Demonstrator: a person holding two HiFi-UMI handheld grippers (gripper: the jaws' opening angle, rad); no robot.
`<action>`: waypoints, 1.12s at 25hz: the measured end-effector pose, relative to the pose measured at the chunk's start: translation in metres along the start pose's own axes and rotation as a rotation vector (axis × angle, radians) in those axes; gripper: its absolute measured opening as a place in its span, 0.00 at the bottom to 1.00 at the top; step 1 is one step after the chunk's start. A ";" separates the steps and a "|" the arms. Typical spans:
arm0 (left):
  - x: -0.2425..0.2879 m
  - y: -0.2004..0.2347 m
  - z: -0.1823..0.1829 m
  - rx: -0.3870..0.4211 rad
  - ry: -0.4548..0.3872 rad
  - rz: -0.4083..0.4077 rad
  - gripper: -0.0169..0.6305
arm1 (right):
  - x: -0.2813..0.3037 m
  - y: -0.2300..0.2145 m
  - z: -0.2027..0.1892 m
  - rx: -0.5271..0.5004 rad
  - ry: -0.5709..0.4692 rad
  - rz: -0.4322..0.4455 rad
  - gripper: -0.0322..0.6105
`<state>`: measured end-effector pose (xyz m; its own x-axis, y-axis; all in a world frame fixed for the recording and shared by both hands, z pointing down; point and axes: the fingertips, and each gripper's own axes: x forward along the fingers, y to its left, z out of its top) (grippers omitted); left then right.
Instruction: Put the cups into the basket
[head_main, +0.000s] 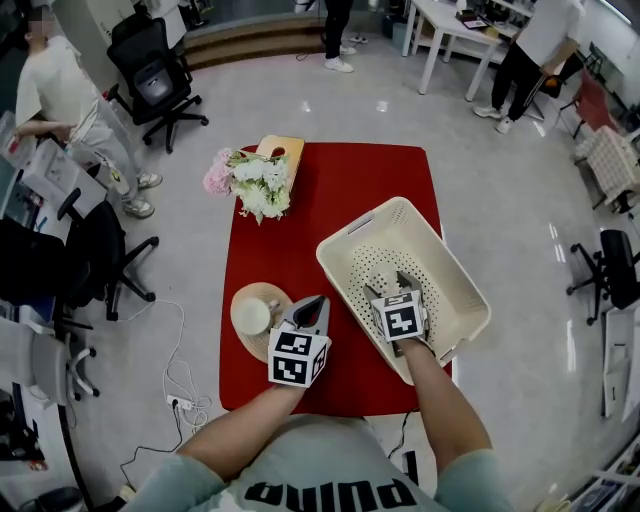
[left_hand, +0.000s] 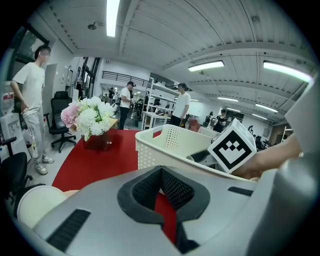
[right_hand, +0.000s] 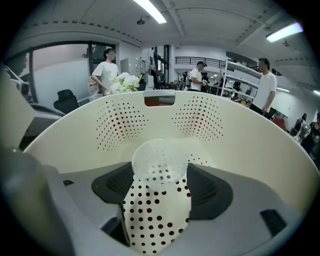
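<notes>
My right gripper (head_main: 392, 282) reaches down into the cream perforated basket (head_main: 345, 235) at the right of the red table. In the right gripper view a translucent white cup (right_hand: 160, 161) stands between the right gripper's (right_hand: 160, 177) fingertips, over the basket floor. Its sides lie close to the pads, and the jaws stand wide. A second cream cup (head_main: 252, 316) sits on a round wooden coaster at the table's near left. My left gripper (head_main: 318, 300) hovers just right of that cup, tips together and empty. In its own view the left gripper (left_hand: 161, 172) shows only red table through the slit.
A vase of white and pink flowers (head_main: 258, 183) stands at the table's far left, with a wooden board (head_main: 283, 147) behind it. The basket wall (left_hand: 165, 145) rises right of my left gripper. Office chairs (head_main: 155, 75) and several people stand around the room.
</notes>
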<state>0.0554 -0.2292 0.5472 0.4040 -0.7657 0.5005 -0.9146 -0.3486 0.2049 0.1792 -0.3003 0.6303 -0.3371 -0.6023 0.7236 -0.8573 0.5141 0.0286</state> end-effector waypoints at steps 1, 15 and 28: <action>-0.001 0.000 0.000 -0.001 -0.001 -0.001 0.03 | -0.002 0.001 -0.002 0.003 0.003 0.006 0.55; -0.015 -0.008 0.009 0.010 -0.034 -0.026 0.03 | -0.076 0.000 0.034 0.050 -0.180 -0.028 0.57; -0.060 -0.016 0.031 0.043 -0.126 -0.064 0.03 | -0.169 0.034 0.059 0.100 -0.381 -0.097 0.13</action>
<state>0.0461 -0.1946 0.4878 0.4627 -0.8020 0.3778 -0.8865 -0.4193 0.1957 0.1840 -0.2173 0.4680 -0.3565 -0.8379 0.4132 -0.9195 0.3930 0.0035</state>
